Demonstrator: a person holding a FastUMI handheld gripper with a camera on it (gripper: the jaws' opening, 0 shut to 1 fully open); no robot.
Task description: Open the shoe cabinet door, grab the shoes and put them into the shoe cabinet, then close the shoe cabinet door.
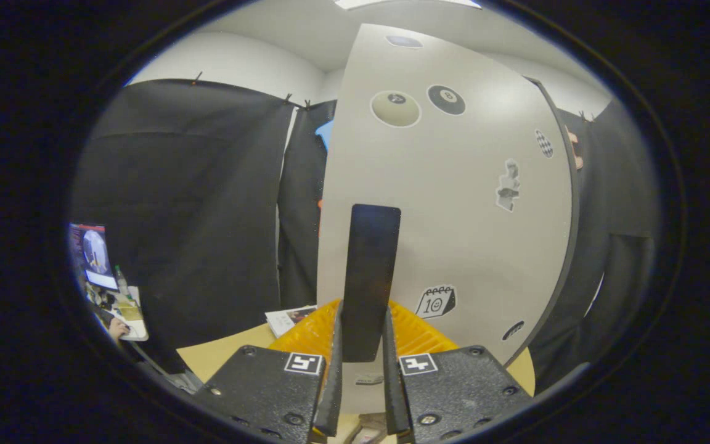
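The shoe cabinet door (453,203) is a pale grey panel with several stickers, standing upright right in front of me. A tall dark handle (370,277) sticks out from it. My gripper (362,370) is shut on that handle, with both fingers pressing on its lower end from either side. The door's dark right edge (574,203) shows, and fingertips of a person's hand (574,151) rest on it. No shoes show here.
A yellow mat or crate (416,336) lies on the tan table (225,357) just beyond my fingers, low against the door. A booklet (287,319) lies left of it. A desk with a monitor (93,254) and a person's hand (118,328) is far left.
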